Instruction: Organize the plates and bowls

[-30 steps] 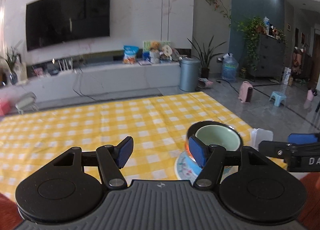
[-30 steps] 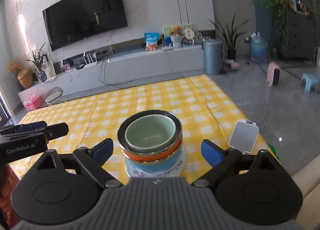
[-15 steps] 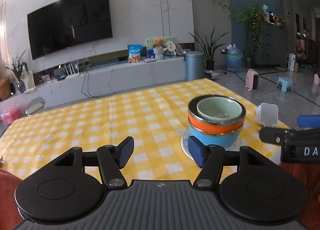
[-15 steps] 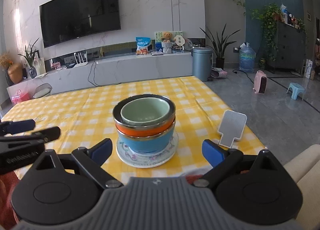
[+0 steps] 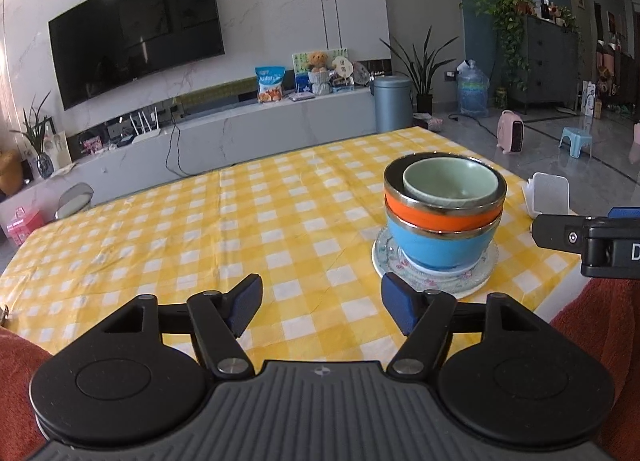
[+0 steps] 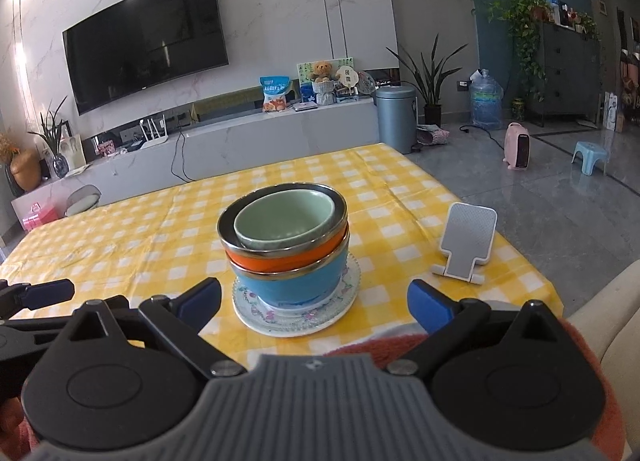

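Your yellow-checked cloth counter [image 6: 132, 229] carries one stack: three nested bowls, green ceramic [image 6: 286, 221], orange steel-rimmed [image 6: 280, 260], blue [image 6: 298, 285], on one floral glass plate [image 6: 340, 311], near right. Your left gripper [image 5: 322, 307] and right gripper [image 6: 316, 299] jaws gape wide, empty.

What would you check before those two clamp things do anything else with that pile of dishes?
1. Left gripper jaws open, holding nothing: ok.
2. Right gripper jaws open, holding nothing: ok.
3. Pale green bowl nested in orange steel-rimmed bowl, which sits in blue bowl: ok.
4. Stack resting on the floral glass plate: ok.
5. White phone stand apart from the stack: ok.
6. More dishes out of view: cannot tell.
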{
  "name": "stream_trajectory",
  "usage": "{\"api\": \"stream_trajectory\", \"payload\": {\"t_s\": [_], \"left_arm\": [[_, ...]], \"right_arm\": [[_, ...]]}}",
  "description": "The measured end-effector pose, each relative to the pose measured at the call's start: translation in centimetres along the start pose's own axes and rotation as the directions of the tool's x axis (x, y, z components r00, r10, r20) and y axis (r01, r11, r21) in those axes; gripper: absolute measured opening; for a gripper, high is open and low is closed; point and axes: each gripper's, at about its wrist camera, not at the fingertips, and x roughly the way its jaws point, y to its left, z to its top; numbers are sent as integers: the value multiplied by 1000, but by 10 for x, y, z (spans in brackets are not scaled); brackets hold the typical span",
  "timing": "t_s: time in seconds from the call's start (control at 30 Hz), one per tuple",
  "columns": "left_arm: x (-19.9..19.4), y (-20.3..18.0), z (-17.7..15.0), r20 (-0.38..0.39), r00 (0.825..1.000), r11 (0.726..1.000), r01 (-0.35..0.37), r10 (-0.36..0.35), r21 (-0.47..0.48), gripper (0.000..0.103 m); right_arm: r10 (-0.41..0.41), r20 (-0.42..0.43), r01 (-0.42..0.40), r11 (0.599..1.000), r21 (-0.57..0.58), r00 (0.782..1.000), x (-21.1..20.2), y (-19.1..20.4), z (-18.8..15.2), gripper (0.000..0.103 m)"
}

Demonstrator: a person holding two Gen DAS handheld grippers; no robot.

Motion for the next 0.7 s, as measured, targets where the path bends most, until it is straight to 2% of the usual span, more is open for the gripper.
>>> {"api": "stream_trajectory", "payload": {"t_s": [0.7], "left_arm": [[-1, 5, 0, -29, 1000, 1000, -6, 5, -15, 81]], "right_arm": [[3, 16, -3, 1000, 7, 1000, -3, -2, -1, 98]]}}
